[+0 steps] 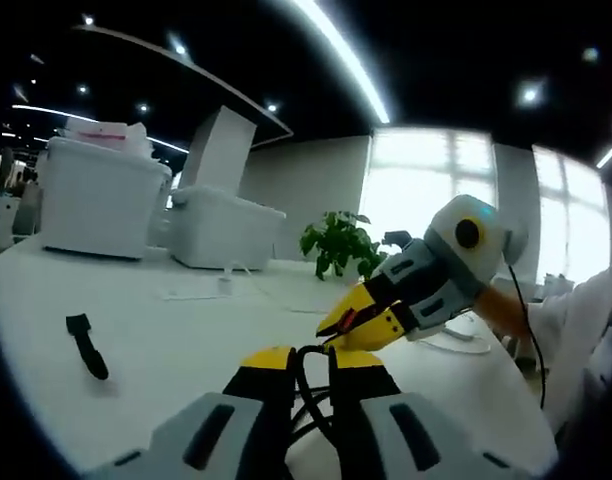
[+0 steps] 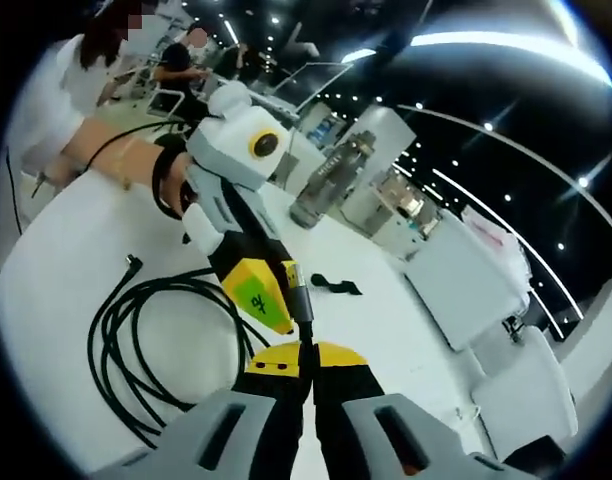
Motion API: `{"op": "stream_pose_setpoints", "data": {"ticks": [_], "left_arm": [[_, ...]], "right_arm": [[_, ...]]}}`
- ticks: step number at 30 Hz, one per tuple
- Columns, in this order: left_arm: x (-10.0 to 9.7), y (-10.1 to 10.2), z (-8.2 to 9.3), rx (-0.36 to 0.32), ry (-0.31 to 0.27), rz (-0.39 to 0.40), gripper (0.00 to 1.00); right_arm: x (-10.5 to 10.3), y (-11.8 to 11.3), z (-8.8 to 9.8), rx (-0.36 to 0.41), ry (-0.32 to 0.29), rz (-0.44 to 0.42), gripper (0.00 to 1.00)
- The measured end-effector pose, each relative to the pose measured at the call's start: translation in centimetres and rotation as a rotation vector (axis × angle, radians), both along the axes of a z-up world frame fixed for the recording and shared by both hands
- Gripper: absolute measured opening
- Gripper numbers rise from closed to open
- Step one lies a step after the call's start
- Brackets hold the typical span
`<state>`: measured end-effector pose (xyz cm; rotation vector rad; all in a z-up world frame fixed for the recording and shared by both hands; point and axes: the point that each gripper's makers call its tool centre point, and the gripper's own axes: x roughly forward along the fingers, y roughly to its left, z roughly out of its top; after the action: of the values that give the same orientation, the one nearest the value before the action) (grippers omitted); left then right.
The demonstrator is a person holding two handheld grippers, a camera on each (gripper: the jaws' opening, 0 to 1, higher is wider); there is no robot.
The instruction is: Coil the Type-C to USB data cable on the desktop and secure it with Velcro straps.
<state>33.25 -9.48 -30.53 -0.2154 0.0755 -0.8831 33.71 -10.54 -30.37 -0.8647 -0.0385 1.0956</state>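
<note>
The black data cable (image 2: pixel 136 340) lies in loose loops on the white table (image 2: pixel 56 260), its free plug end (image 2: pixel 133 262) resting at the far side. In the right gripper view my right gripper (image 2: pixel 308 358) is shut on a thin stretch of cable just below the silver plug (image 2: pixel 299 285), which sticks up. My left gripper (image 2: pixel 261 295) comes in from the left, its yellow tip right beside that plug. In the left gripper view my left gripper (image 1: pixel 308 362) is shut on black cable strands (image 1: pixel 304 385), and the right gripper (image 1: pixel 344 325) meets it just above. A black Velcro strap (image 1: pixel 86 345) lies apart on the table.
White lidded bins (image 1: pixel 101 195) (image 1: pixel 221 225) stand at the back of the table, with a green plant (image 1: pixel 336 245) beside them. A grey bottle (image 2: pixel 326 180) stands past the strap (image 2: pixel 336 285). A person's sleeve and hand (image 1: pixel 576 320) are at the right. A white disc (image 1: pixel 456 338) lies nearby.
</note>
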Motion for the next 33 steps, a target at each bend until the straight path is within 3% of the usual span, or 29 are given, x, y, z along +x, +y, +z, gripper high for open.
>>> {"op": "stream_pose_setpoints", "data": {"ticks": [2,3,5,10,14,17,18,22,24,25,28,30,33], "left_arm": [[0.6,0.5,-0.1,-0.023,0.023,0.033,0.08],[0.5,0.5,0.3,-0.087,0.046,0.010,0.07],[0.6,0.7,0.6,-0.123,0.058,0.005,0.07],[0.5,0.9,0.9,-0.113,0.047,0.011,0.06],[0.4,0.7,0.9,-0.109,0.045,0.003,0.06],[0.3,0.3,0.8,-0.091,0.037,0.003,0.06],[0.2,0.2,0.8,-0.081,0.032,0.002,0.06],[-0.2,0.0,0.8,-0.012,-0.010,-0.003,0.10],[-0.6,-0.4,0.9,0.041,-0.048,-0.014,0.17],[-0.8,-0.6,1.1,0.086,-0.085,-0.015,0.24],[-1.2,-1.0,1.5,0.225,-0.182,-0.003,0.31],[-1.4,-1.4,1.2,0.358,-0.240,-0.009,0.32],[-1.5,-2.1,1.0,0.466,-0.285,-0.025,0.30]], "right_arm": [[0.0,0.0,0.0,-0.001,0.002,0.000,0.03],[0.2,0.1,0.0,0.084,0.098,-0.034,0.04],[0.1,-0.1,-0.2,0.099,0.138,-0.036,0.06],[0.2,-1.3,-1.8,0.104,0.196,-0.084,0.17],[1.1,-2.4,-2.6,0.102,0.218,-0.160,0.16],[1.2,-2.5,-3.2,0.094,0.236,-0.168,0.08],[1.1,-2.4,-3.4,0.065,0.221,-0.166,0.07],[0.8,-1.9,-2.7,-0.049,0.042,-0.125,0.06],[0.5,-1.6,-2.3,-0.073,0.038,-0.117,0.06],[0.5,-1.5,-2.0,-0.084,0.021,-0.104,0.06],[0.2,-1.2,-1.2,-0.157,-0.061,-0.053,0.06],[-0.4,-0.6,-0.6,-0.191,-0.110,-0.001,0.06],[-1.4,0.3,-0.4,-0.246,-0.136,0.074,0.06]]}}
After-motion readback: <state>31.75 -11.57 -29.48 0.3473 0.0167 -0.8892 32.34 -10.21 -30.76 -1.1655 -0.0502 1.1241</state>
